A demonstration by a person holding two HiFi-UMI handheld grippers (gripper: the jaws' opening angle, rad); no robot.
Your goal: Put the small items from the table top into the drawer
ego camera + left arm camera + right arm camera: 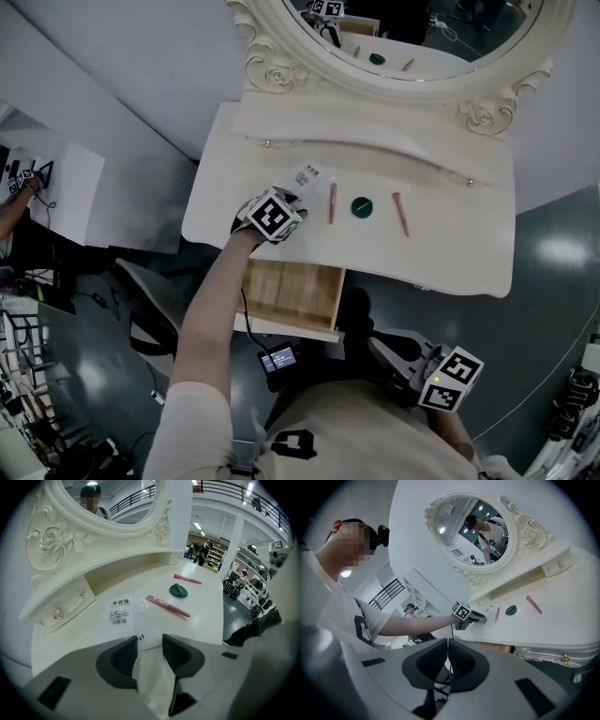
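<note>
A clear packet with a white label (309, 174) (124, 613) lies on the white dressing table (450, 246). To its right lie a pink stick (332, 202) (167, 606), a round green lid (362, 207) (178, 590) and a second pink stick (400, 214) (187, 579). My left gripper (296, 194) (150, 641) points down at the packet's near edge, jaws apart, with the edge at the gap and no pad pressing on it. My right gripper (398, 361) (446, 646) hangs below the table's front, shut and empty. A wooden drawer (292, 292) stands pulled out under the table top.
An oval mirror in a carved white frame (281, 73) rises behind a raised shelf with small knobbed drawers (57, 613). A small lit device (279, 358) hangs below the open drawer. The table's curved front edge (422, 281) runs near my right side.
</note>
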